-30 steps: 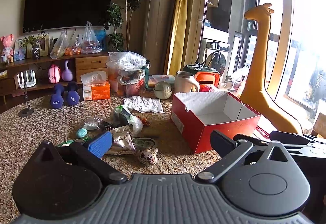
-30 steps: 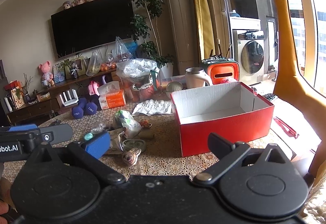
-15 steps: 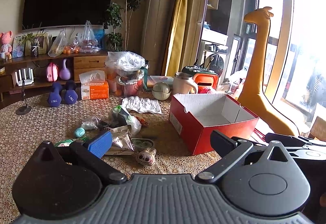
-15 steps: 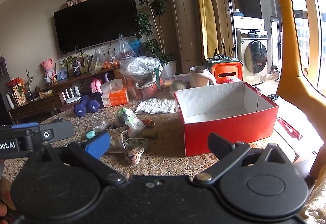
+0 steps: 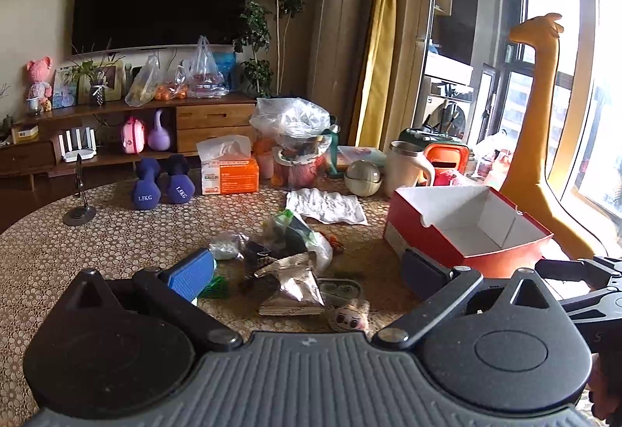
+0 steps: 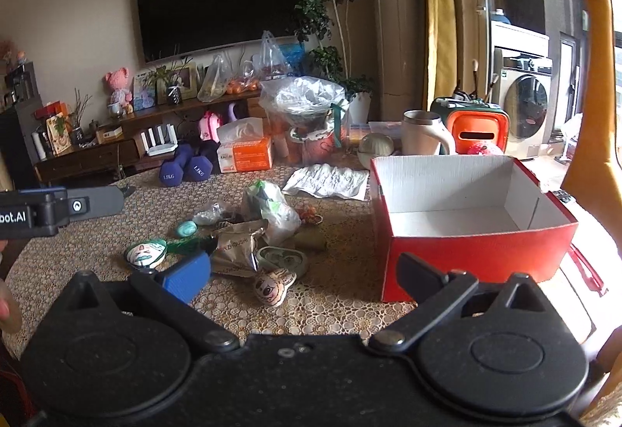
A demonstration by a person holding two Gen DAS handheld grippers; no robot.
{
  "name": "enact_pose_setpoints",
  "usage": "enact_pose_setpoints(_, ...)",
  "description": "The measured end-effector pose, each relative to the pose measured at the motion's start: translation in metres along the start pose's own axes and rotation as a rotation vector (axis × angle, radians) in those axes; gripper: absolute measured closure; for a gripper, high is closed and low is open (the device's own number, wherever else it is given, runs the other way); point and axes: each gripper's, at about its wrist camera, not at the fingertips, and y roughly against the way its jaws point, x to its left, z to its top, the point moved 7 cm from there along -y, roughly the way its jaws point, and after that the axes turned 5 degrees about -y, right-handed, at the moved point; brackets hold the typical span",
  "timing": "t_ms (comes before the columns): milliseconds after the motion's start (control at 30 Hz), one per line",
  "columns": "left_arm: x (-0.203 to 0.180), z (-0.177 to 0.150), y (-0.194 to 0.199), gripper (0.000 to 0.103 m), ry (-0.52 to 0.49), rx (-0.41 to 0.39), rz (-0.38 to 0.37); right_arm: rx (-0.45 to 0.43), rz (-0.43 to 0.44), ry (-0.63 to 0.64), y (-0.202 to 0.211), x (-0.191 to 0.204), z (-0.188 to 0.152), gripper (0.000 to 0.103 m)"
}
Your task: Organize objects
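A heap of small objects lies on the middle of the surface: a crumpled silver foil packet, a clear plastic bag with green print, a small white pouch with a drawn face, a round green tin, an oval white pouch with a face and a teal pebble-like piece. The foil packet touches the bag and the tin; the teal piece sits a little apart toward the surface's left side. To the right of the heap, near the right edge, stands the red box, open at the top with a white inside. A creased white sheet lies just behind the heap, beside the box's far left corner.

Both tools hover over the near edge with nothing between their fingers. The left tool is spread wide, one blue pad toward the heap, the other finger in front of the box. The right tool is likewise spread wide.

Along the far edge stand two purple dumbbells, an orange tissue box, a bag-covered pot, a cream jug and an orange container. A yellow giraffe figure rises past the right edge.
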Motion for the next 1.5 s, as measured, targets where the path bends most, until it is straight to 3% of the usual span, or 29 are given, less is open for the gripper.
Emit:
enact_pose_setpoints(333,0.071,-0.031,-0.074,0.000,-0.015,0.147,0.086,0.124,0.057,0.082,-0.079,0.015,0.003,0.004)
enact_pose_setpoints(567,0.098,-0.072,-0.132,0.000,-0.046,0.286,0.088,0.252,0.045,0.107,-0.140,0.021,-0.013,0.012)
enact_pose_setpoints(933,0.132,-0.099,-0.175,0.002,0.006,0.360,0.126,0.375,0.059,0.101,-0.195,0.018,-0.042,0.025)
enact_pose_setpoints(1067,0.137,-0.103,-0.182,0.008,0.020,0.367,0.126,0.403,0.056,0.091,-0.204,0.016,-0.047,0.031)
enact_pose_setpoints(1267,0.141,-0.105,-0.187,0.031,0.024,0.377,0.138,0.431,0.072,0.080,-0.209,0.018,-0.055,0.047)
enact_pose_setpoints(1333,0.142,-0.106,-0.186,0.033,0.022,0.375,0.137,0.434,0.079,0.074,-0.209,0.018,-0.057,0.053)
enact_pose_setpoints(1500,0.138,-0.104,-0.183,0.038,-0.001,0.372,0.150,0.430,0.084,0.072,-0.205,0.019,-0.057,0.058)
